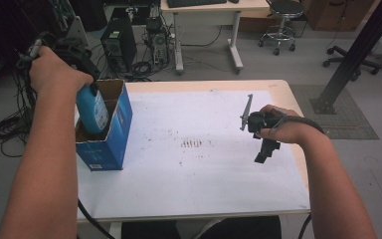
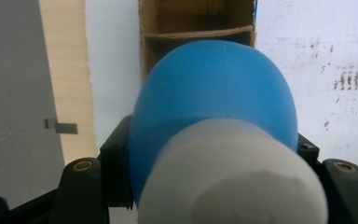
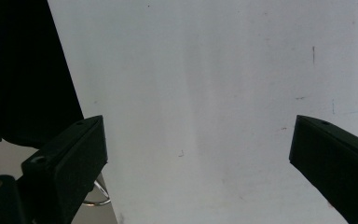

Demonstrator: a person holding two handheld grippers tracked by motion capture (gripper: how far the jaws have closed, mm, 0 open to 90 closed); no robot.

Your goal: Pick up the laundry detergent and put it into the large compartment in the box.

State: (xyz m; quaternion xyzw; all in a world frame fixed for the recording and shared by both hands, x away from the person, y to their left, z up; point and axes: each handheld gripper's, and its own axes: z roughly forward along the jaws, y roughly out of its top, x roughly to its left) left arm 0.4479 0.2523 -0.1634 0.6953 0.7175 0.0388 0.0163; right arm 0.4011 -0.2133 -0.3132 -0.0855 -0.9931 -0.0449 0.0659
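Blue bottle going into the blue carton

We see a blue plastic bottle (image 1: 92, 108) with a white cap, gripped near its top between the left gripper's (image 1: 82, 62) jaws, hanging upright below them with its lower part inside the open blue cardboard box (image 1: 110, 134), whose brown flaps and inner divider lie directly beneath the tool.

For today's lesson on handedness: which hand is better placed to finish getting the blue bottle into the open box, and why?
The left. Its tool is shut on the blue bottle, whose base is already inside the open box. The right tool hangs open and empty over the white mat, far from the box.
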